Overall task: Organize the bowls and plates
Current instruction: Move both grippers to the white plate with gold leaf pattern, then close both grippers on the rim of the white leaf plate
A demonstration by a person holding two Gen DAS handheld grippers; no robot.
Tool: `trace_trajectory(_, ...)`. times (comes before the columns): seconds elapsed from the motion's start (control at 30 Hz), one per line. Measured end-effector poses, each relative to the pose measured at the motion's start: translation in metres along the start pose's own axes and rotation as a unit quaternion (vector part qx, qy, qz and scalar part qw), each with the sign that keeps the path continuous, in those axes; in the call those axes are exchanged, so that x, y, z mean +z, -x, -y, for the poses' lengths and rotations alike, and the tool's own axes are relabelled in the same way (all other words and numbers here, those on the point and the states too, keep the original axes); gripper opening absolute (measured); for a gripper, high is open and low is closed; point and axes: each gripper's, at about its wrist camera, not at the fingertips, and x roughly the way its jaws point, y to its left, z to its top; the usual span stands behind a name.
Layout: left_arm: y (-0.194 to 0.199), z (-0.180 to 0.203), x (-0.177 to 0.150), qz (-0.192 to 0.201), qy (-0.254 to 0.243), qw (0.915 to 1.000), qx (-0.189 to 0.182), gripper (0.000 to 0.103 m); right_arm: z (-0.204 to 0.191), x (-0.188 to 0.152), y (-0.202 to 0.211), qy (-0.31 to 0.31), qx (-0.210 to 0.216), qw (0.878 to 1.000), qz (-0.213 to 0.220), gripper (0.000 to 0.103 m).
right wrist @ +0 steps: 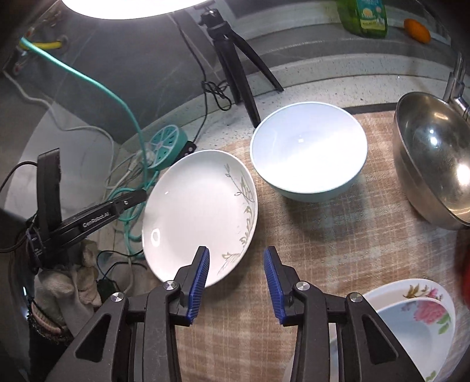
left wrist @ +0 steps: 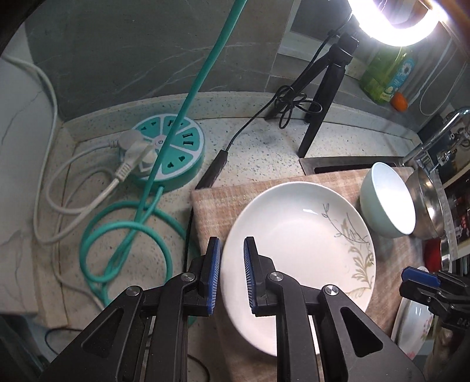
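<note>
A white plate (left wrist: 293,244) (right wrist: 194,214) with a grey leaf print lies partly over the left edge of a checked beige mat (left wrist: 211,211) (right wrist: 323,249). My left gripper (left wrist: 232,273) (right wrist: 142,194) is shut on the plate's left rim, one pad outside and one over the inside. A pale blue bowl (left wrist: 387,202) (right wrist: 308,150) stands upright on the mat behind the plate. My right gripper (right wrist: 236,279) (left wrist: 411,282) hangs open over the mat by the plate's near rim, with nothing between its pads. Stacked flowered dishes (right wrist: 417,317) (left wrist: 414,323) sit at the near right.
A steel bowl (right wrist: 434,158) leans at the mat's right by a faucet (right wrist: 455,79). Left of the mat, a round teal power strip (left wrist: 167,147) and looped cables (left wrist: 123,235) cover the counter. A ring-light tripod (right wrist: 235,67), green bottle (right wrist: 364,14) and orange (right wrist: 417,29) stand behind.
</note>
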Motion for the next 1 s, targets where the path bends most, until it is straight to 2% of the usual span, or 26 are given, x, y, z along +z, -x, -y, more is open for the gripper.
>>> trace_trajectory(0.13, -0.008, -0.006, 0.009, -0.005, -0.006, 1.0, -0.005, 0.015, 0.002, 0.008, -0.011, -0.015, -0.008, 1.0, -0.008, 0.025)
trace_trajectory(0.5, -0.023, 0.0, 0.008, -0.031, -0.027, 0.999, -0.016, 0.015, 0.002, 0.014, -0.03, -0.026, -0.012, 0.999, -0.025, 0.023)
trace_trajectory(1.0, -0.033, -0.001, 0.007, -0.047, -0.023, 0.9985, -0.019, 0.014, -0.002, 0.017, -0.043, -0.009, -0.033, 0.999, -0.031, 0.011)
